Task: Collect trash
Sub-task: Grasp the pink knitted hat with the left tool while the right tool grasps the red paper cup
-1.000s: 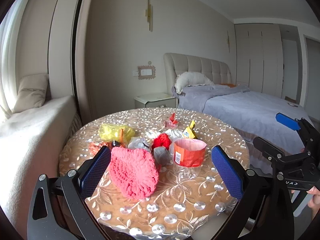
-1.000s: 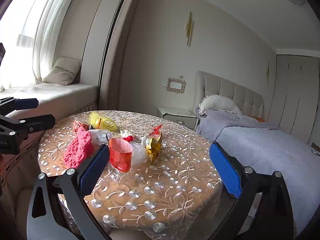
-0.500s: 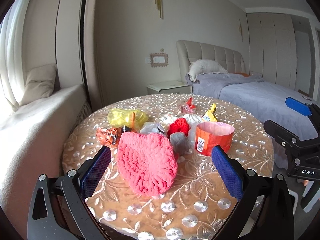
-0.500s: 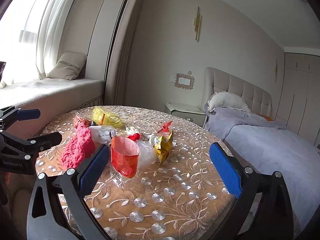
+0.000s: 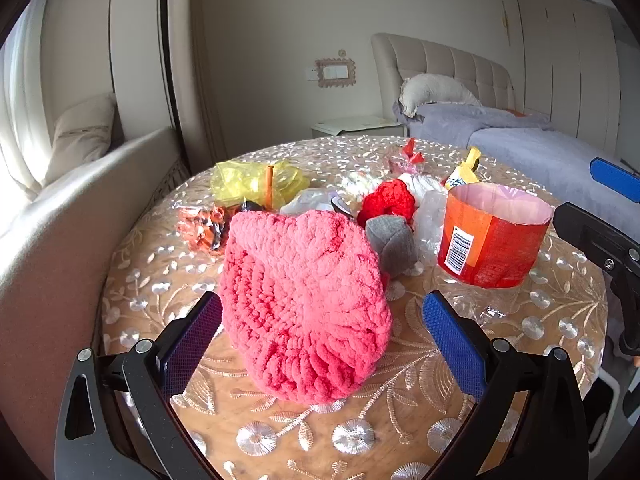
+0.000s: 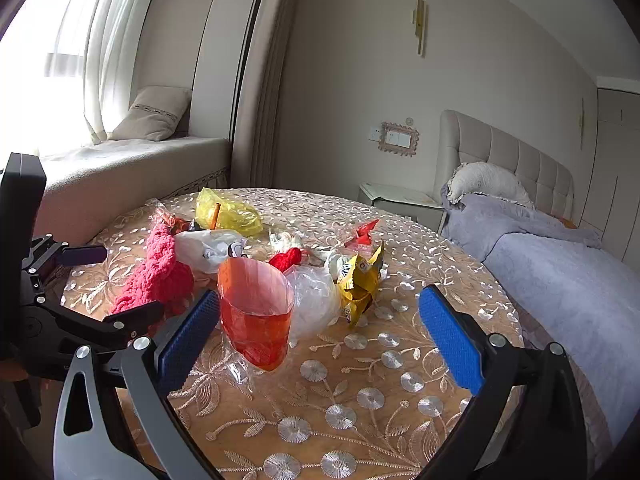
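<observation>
Pink knit hat (image 5: 304,304): left wrist view, middle of the frame, lying on the round table (image 5: 400,432). It looks soft and floppy. It may not be trash at all.
Left gripper (image 5: 320,344): bottom of the frame, wide open, holding nothing. Its blue pads (image 5: 192,344) sit on each side of the near end of the hat.
Orange cup wrapper (image 5: 492,236): right of the middle, standing up with its mouth open. It is thin and has no lid.
Grey lump (image 5: 390,244): between the hat and the orange wrapper, touching the hat.
Yellow bag (image 5: 256,182): upper middle, behind the hat, with an orange stick in it.
Red knit piece (image 5: 386,200): behind the grey lump.
Right gripper (image 6: 320,332): right wrist view, bottom of the frame, wide open, empty.
Orange wrapper again: lower left of the middle here, just in front of the left blue pad.
Clear plastic (image 6: 312,296): right beside the orange wrapper, crumpled.
Yellow snack pack (image 6: 360,280): middle of the frame, crumpled, standing on the table.
Red wrapper (image 6: 362,232): farther back, upper middle.
What could go wrong: the left gripper may grab the hat, not the trash, since the hat sits between its pads.
Also: a hard squeeze could crush the thin orange wrapper or knock it over.
Also: the two grippers are close and could bump.
</observation>
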`<state>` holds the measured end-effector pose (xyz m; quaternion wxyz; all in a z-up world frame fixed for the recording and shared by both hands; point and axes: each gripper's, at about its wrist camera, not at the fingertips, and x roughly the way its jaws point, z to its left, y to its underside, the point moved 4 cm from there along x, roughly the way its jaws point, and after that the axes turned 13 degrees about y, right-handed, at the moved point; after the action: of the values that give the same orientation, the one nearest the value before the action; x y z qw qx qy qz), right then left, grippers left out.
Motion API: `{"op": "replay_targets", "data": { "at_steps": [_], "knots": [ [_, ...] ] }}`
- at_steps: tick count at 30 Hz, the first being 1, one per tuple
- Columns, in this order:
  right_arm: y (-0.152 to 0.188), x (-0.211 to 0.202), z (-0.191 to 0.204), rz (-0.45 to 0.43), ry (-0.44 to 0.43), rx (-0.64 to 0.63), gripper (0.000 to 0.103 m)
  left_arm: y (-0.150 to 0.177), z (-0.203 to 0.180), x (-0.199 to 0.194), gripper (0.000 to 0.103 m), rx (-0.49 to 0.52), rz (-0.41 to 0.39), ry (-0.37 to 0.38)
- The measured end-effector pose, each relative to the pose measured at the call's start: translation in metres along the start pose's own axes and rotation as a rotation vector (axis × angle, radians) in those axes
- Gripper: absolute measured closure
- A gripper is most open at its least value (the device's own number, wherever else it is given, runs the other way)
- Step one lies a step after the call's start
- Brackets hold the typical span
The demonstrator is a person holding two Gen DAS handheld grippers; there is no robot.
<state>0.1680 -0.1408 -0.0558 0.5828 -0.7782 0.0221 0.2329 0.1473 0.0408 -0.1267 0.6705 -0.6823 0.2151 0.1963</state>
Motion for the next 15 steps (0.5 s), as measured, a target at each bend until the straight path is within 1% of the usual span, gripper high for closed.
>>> {"op": "replay_targets", "data": {
  "at_steps": [6, 7, 8, 9, 10, 11, 12, 13, 14, 15],
  "knots": [
    [0.005, 0.01, 0.008, 0.022, -0.021, -0.025, 0.004, 0.002, 0.006, 0.024, 0.005, -0.013, 0.048, -0.008],
    [0.005, 0.012, 0.009, 0.025, -0.022, -0.029, 0.004, 0.003, 0.008, 0.028, 0.008, -0.021, 0.066, 0.008],
    [0.006, 0.013, 0.01, 0.027, -0.023, -0.034, 0.004, 0.004, 0.011, 0.031, 0.032, -0.037, 0.076, 0.026],
    [0.006, 0.015, 0.01, 0.029, -0.026, -0.041, 0.004, 0.006, 0.014, 0.035, 0.046, -0.068, 0.09, 0.049],
    [0.006, 0.015, 0.011, 0.029, -0.028, -0.048, 0.004, 0.009, 0.019, 0.038, 0.067, -0.107, 0.105, 0.073],
    [0.006, 0.016, 0.013, 0.028, -0.028, -0.055, 0.004, 0.01, 0.022, 0.04, 0.07, -0.12, 0.109, 0.071],
    [0.007, 0.017, 0.014, 0.028, -0.029, -0.062, 0.004, 0.011, 0.021, 0.041, 0.072, -0.101, 0.113, 0.069],
    [0.008, 0.018, 0.016, 0.033, -0.035, -0.067, 0.004, 0.01, 0.02, 0.041, 0.078, -0.08, 0.118, 0.055],
    [0.009, 0.019, 0.017, 0.042, -0.043, -0.071, 0.004, 0.01, 0.021, 0.04, 0.081, -0.077, 0.112, 0.05],
    [0.01, 0.021, 0.018, 0.058, -0.054, -0.073, 0.004, 0.009, 0.023, 0.038, 0.083, -0.091, 0.101, 0.066]
  ]
}}
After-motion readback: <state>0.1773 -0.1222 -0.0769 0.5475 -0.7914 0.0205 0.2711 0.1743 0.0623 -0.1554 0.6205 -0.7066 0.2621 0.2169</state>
